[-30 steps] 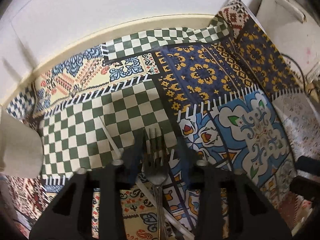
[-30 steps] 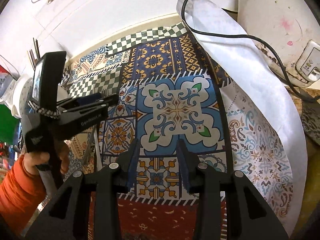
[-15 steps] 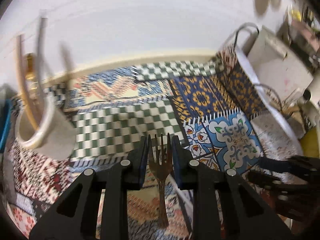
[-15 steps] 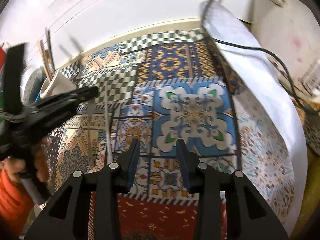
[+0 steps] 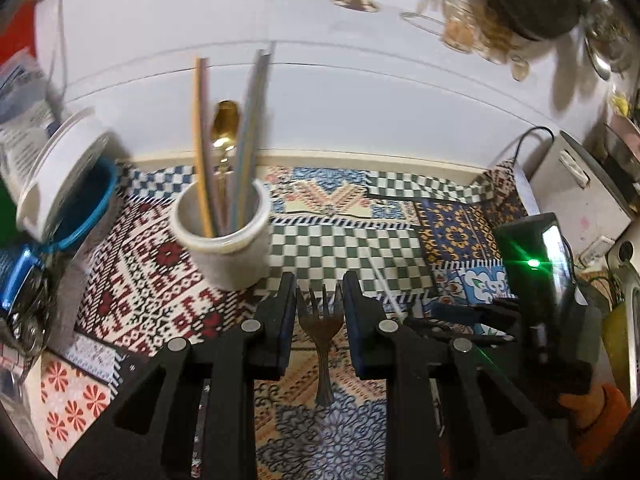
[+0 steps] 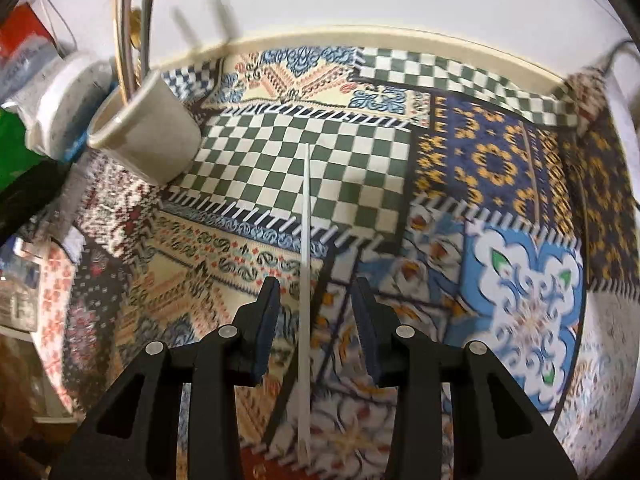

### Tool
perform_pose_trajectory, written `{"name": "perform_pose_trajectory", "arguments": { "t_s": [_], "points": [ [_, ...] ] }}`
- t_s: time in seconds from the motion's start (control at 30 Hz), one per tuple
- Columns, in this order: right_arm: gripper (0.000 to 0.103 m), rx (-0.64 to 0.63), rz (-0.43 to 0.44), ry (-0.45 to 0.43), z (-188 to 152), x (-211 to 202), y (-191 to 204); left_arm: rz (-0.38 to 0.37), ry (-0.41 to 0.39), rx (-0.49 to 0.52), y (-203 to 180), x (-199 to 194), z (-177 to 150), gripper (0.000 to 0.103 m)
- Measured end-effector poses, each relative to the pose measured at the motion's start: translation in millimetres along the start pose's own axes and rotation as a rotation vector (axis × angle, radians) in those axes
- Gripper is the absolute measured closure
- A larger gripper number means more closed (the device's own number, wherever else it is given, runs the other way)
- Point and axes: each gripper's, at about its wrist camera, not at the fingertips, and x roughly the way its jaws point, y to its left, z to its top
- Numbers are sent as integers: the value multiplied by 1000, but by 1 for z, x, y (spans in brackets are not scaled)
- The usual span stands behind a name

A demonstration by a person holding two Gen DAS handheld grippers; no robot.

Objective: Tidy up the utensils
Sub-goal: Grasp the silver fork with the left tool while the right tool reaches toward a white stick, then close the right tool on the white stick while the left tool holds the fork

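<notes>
Left gripper [image 5: 320, 312]: jaws narrowed onto a metal fork [image 5: 321, 322], pads at either side of its head, tines pointing away from the camera, handle hanging toward the patterned tablecloth [image 5: 140, 292]. Fork is held clear of the surface.

Target, by my reading: the white ceramic utensil cup [image 5: 226, 240] near the back-left of the table. It lies ahead and to the left of the fork, just beyond the left finger tip in view. Cup stands upright, mouth open, already holding a gold spoon [image 5: 225, 128] and several long flat sticks leaning toward the wall. Free room in the mouth looks to be on the near side. Fork's long axis runs along the gripper's own; it would need tipping handle-down over the rim.

Right gripper [image 6: 316, 308]: jaws spread, nothing between the pads. A white straw-like stick [image 6: 306, 240] lies flat on the cloth below, its long axis running straight away between the fingers, far end on the green-checked patch.

Surroundings: a white lidded tub [image 5: 56, 176] and a blue-rimmed container [image 5: 90, 208] crowd the cup's left side at the table's left edge. From the left wrist view, the right gripper body with a green light sits at the right, well apart from the cup. Left hand is the nearer to the cup.
</notes>
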Motion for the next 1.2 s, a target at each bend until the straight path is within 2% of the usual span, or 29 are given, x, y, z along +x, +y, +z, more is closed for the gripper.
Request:
{"name": "perform_pose_trajectory", "arguments": {
  "t_s": [0.03,0.17,0.27,0.43,0.63,1.03,1.1,1.2],
  "points": [
    [73,-10,-16,1,2,3,3,-1,0,-8,2,-1,-1,81],
    [75,-25,-32,14,5,14,10,7,-6,-19,9,-5,-6,81],
    [87,-41,-53,32,4,23,14,0,-8,-29,13,-8,-6,81],
    [98,-25,-53,63,5,24,12,-17,-17,-22,11,-14,-8,81],
    [100,-31,-47,11,9,4,16,-30,-40,-20,6,-26,-5,81],
    [100,-10,6,-168,-9,-87,10,-20,-121,-49,10,-66,2,81],
    [100,-29,-1,-173,-10,-86,14,-9,-136,-49,11,-73,2,81],
    [100,-56,1,-121,-10,-68,18,-1,-149,-53,13,-81,0,81]
  ]
}}
